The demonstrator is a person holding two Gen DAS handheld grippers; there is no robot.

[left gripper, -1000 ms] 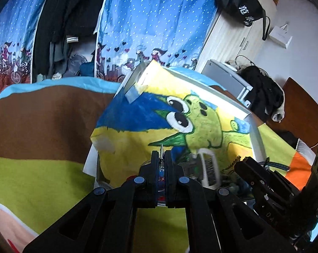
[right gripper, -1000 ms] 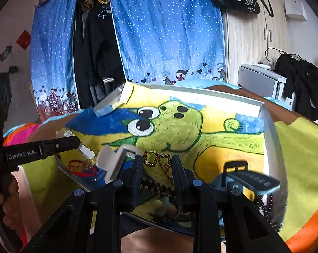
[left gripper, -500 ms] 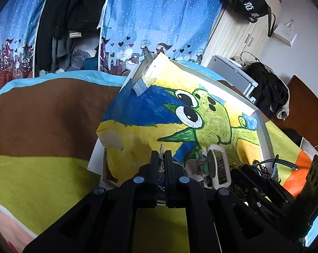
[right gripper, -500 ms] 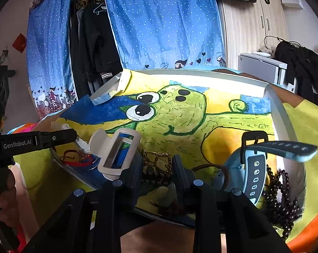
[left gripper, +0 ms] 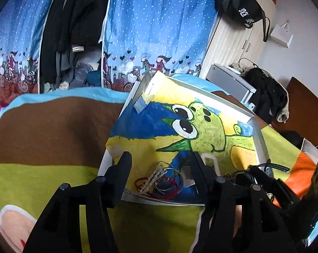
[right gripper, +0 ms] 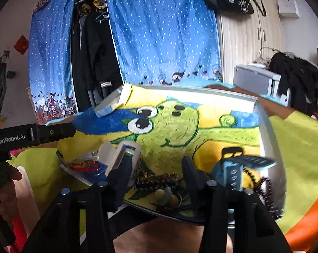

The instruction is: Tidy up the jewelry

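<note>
Left gripper [left gripper: 161, 160]: jaws now spread wide, where half a second ago they were pressed together on a small piece held between the tips. It hovers over the near left corner of the tray [left gripper: 258, 145], empty. Below the gap lie a red cord bracelet [left gripper: 171, 186], a thin clear bangle [left gripper: 166, 177] and a white chain [left gripper: 151, 179], overlapping one another on the painted paper [left gripper: 201, 130] that lines the tray; which of them was let go I cannot tell. Just right of these, a white watch band [right gripper: 119, 158] stands tilted on its edge, touching the inner side of the right gripper's left finger. Right gripper [right gripper: 156, 166]: jaws also spread wide, where earlier they stood close together; nothing is held. Between its fingers lies a heap of gold chain [right gripper: 156, 181] and dark beads, with pale stones [right gripper: 165, 196] nearer the tray's front rim. Further right a blue watch [right gripper: 235, 172] sits partly upright, its strap raised, and a string of dark beads [right gripper: 262, 187] lies against the tray's right wall. The tray rests on a green and brown blanket [left gripper: 43, 147].
</note>
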